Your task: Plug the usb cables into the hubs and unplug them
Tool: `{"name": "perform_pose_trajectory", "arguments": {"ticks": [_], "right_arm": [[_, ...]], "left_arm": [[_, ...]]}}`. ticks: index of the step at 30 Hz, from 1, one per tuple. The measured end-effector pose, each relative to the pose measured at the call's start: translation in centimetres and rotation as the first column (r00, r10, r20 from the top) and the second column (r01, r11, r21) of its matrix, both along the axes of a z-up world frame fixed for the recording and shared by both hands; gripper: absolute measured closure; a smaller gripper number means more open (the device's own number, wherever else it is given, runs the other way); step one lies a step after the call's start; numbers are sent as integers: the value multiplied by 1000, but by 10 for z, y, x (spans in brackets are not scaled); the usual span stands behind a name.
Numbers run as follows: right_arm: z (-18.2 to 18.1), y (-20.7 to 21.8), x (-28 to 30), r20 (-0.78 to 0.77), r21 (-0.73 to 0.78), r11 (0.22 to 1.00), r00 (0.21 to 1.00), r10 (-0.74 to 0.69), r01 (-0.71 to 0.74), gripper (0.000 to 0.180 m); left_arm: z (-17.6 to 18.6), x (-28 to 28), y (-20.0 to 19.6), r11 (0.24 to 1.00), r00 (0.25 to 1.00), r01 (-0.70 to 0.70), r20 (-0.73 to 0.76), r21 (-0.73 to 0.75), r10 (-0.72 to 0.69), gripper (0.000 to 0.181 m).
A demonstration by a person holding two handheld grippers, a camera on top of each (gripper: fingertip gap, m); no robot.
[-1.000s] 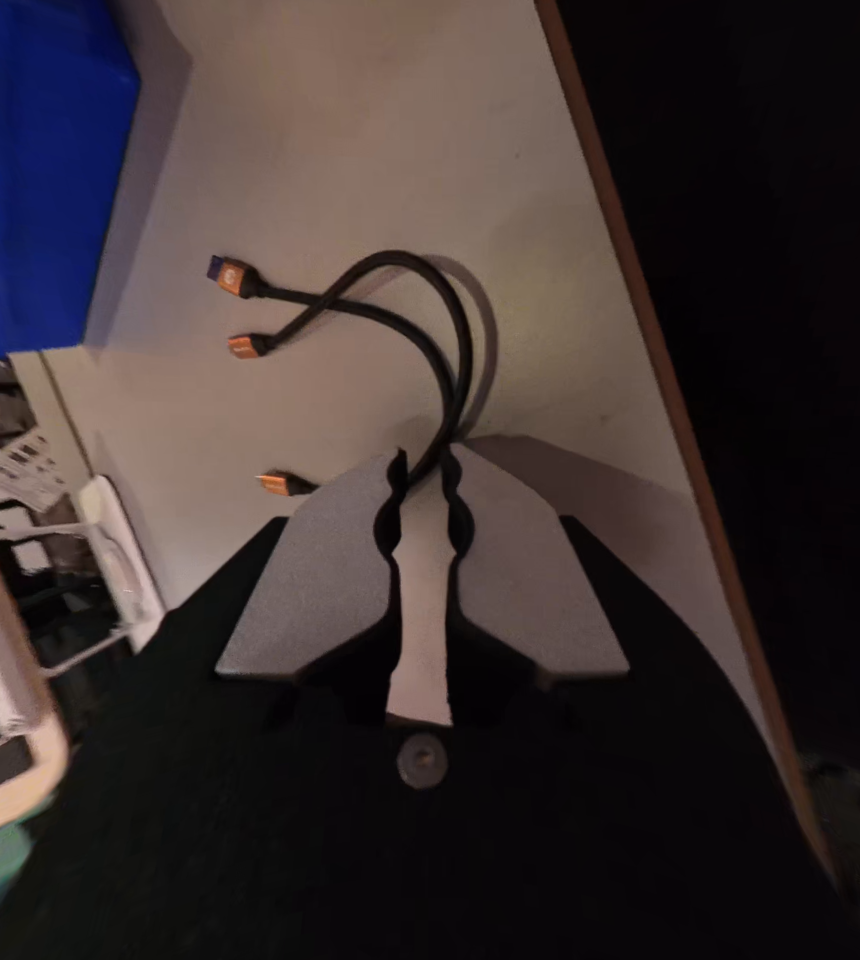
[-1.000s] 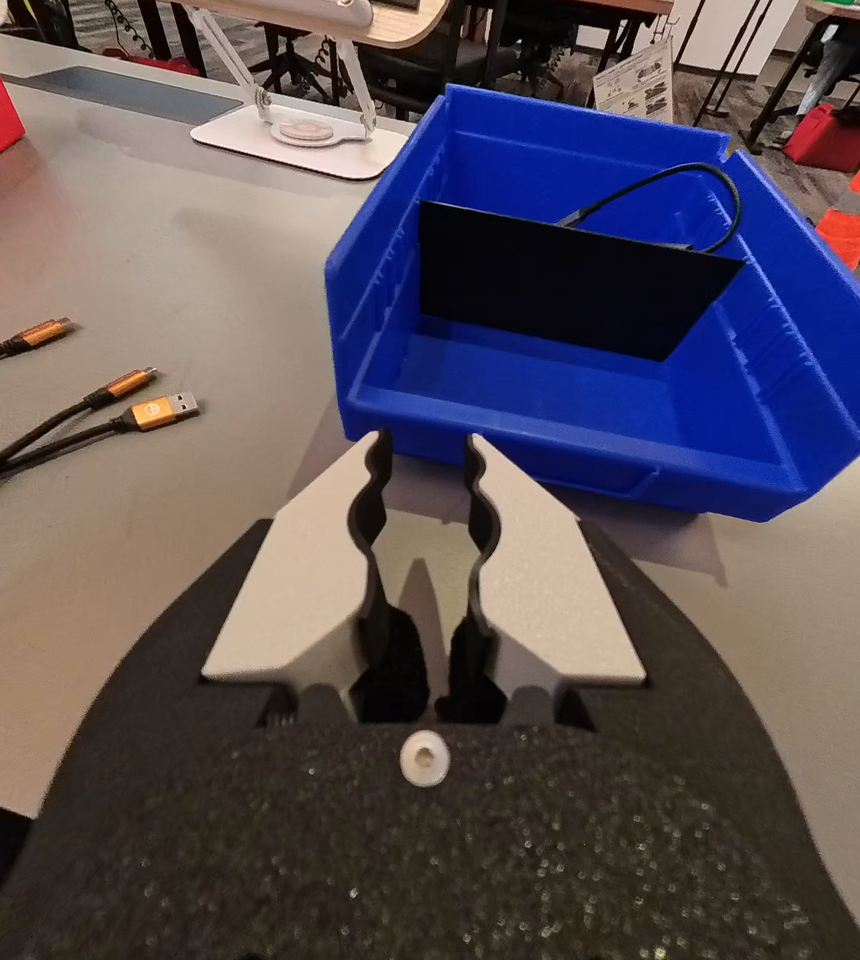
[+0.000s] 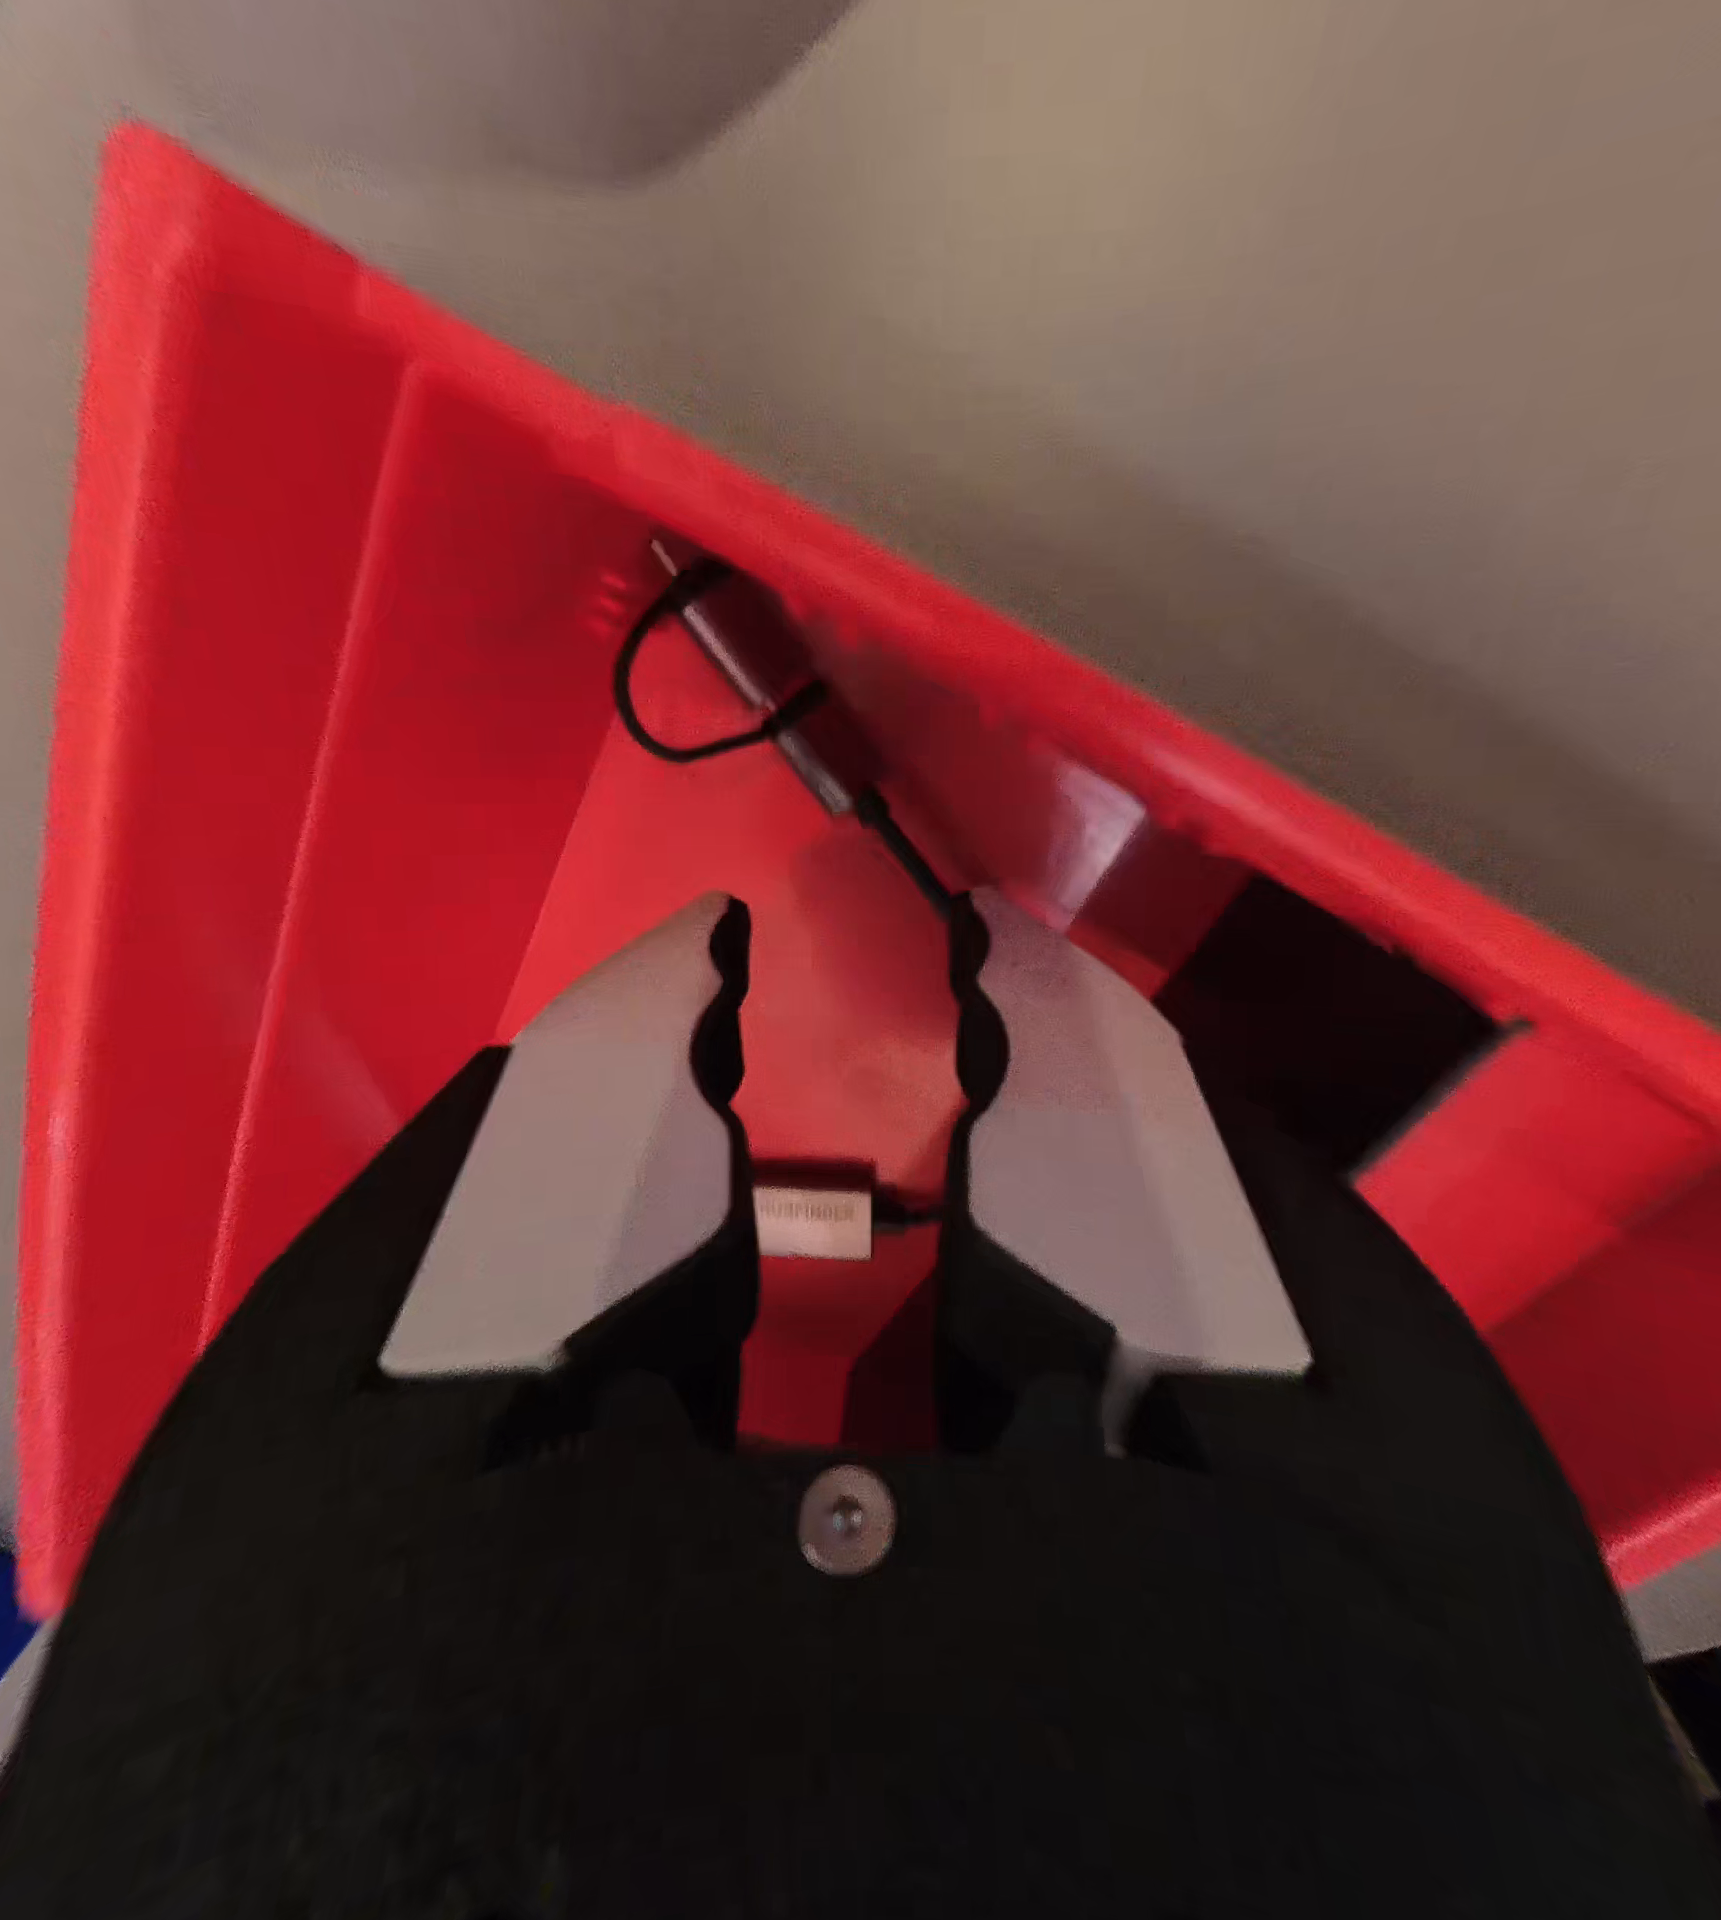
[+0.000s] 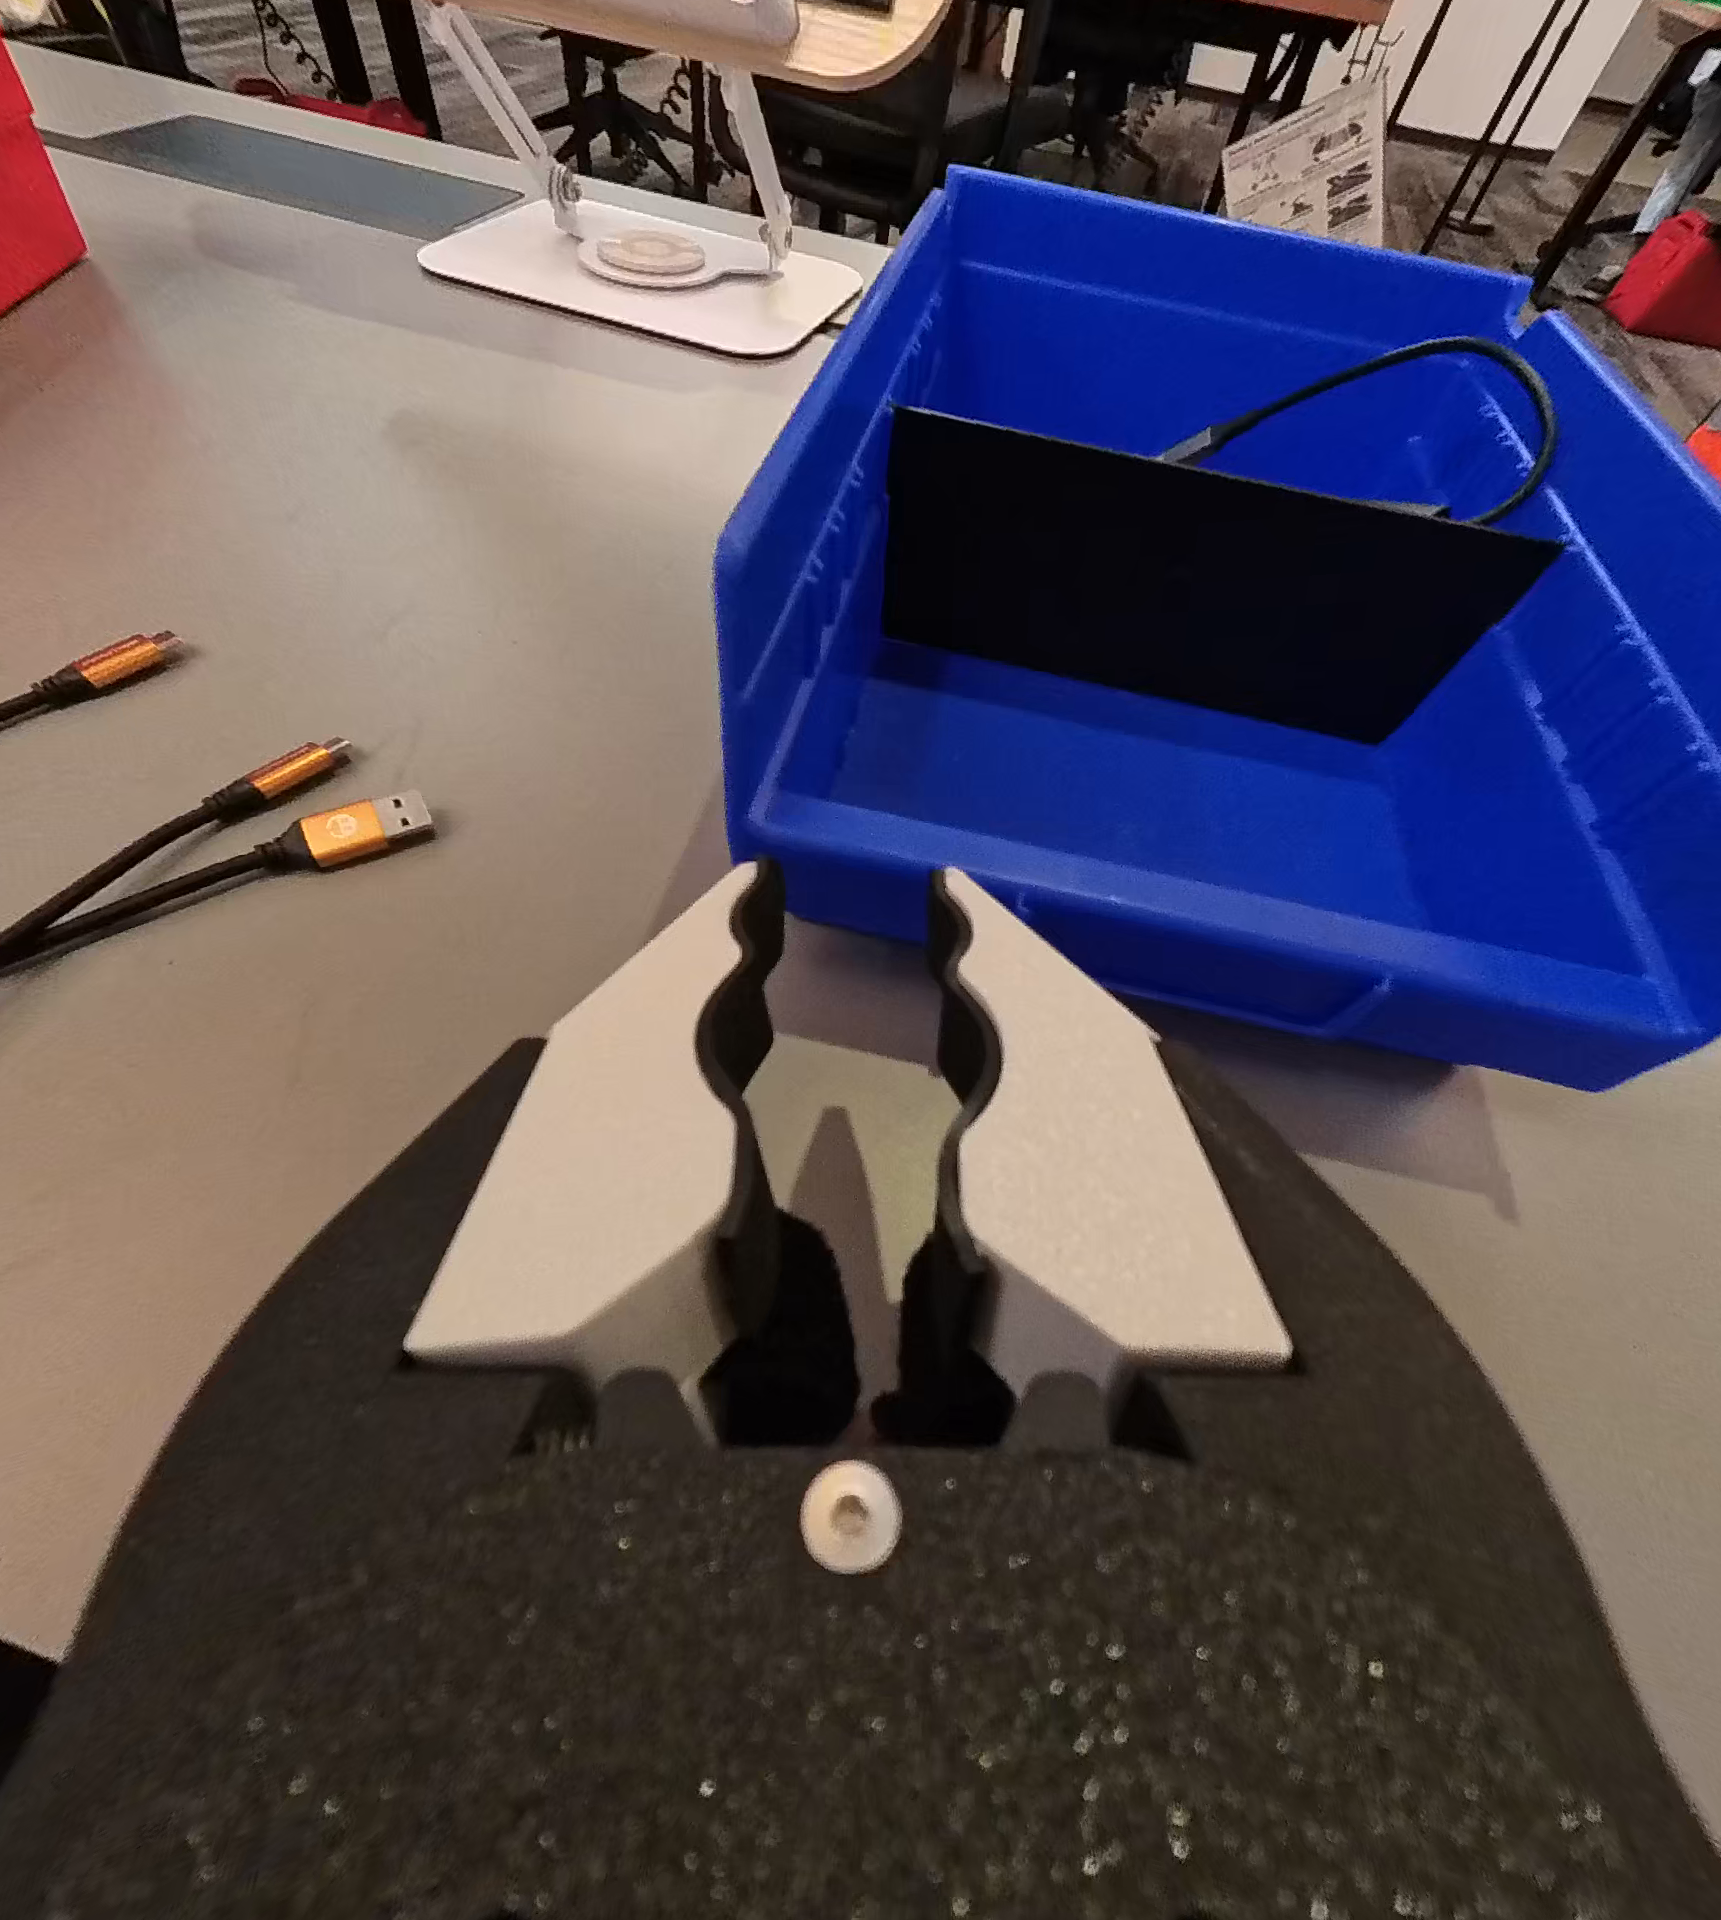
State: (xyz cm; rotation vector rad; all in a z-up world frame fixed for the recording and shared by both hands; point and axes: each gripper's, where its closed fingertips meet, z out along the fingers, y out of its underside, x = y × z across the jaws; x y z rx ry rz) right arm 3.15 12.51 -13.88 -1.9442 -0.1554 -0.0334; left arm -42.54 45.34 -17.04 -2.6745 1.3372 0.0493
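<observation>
The left tool (image 3: 851,914) has swung away from the cables on the bench and now hangs over the red bin (image 3: 243,727), its jaws spread wide and holding nothing. Inside that bin a small silver hub (image 3: 812,1218) lies between the jaws, and a second, slimmer hub (image 3: 752,675) with a looped black lead sits toward 12 o'clock against the bin wall. The right tool (image 4: 856,894) is spread and empty above the grey bench (image 4: 368,468), just short of the blue bin (image 4: 1199,894). The orange-tipped usb cables (image 4: 357,826) lie at its 9 o'clock. A black divider (image 4: 1178,571) stands across the blue bin.
</observation>
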Motion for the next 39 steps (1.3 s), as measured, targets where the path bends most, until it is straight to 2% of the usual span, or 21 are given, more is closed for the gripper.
{"name": "perform_pose_trajectory", "arguments": {"ticks": [5, 8, 11, 15, 20, 23, 28, 33, 39], "right_arm": [[0, -2, 5, -10, -2, 1000, 1000, -13, 13, 153], [0, -2, 7, -18, -2, 1000, 1000, -17, 17, 153], [-1, -2, 6, -13, -6, 1000, 1000, -15, 15, 153], [1, -2, 3, 12, 4, 1000, 1000, -11, 11, 154], [10, -1, -8, 51, 49, 999, 999, 12, -15, 154], [28, 0, -26, 36, 102, 994, 999, 33, -37, 147], [70, 14, -106, 28, 188, 944, 962, 270, -271, 145], [101, 36, -191, 117, 187, 823, 844, 523, -536, 138], [123, 65, -262, 252, 178, 730, 748, 614, -660, 130]], "left_arm": [[-26, 7, 12, 991, 992, -108, 56, -79, 113, 147], [-25, 9, 14, 988, 982, -127, 132, -87, 138, 165], [-12, 3, 17, 995, 983, -99, 157, 15, 96, 169], [48, 6, 11, 980, 947, -103, 318, 172, 43, 171], [159, 0, -7, 909, 897, -126, 438, 398, -67, 173], [225, 0, -25, 854, 860, -148, 491, 498, -137, 173], [306, 31, -74, 812, 761, -130, 582, 568, -286, 173], [340, 90, -134, 801, 674, -23, 601, 599, -429, 173], [337, 157, -199, 810, 596, 86, 622, 580, -508, 173]]}}
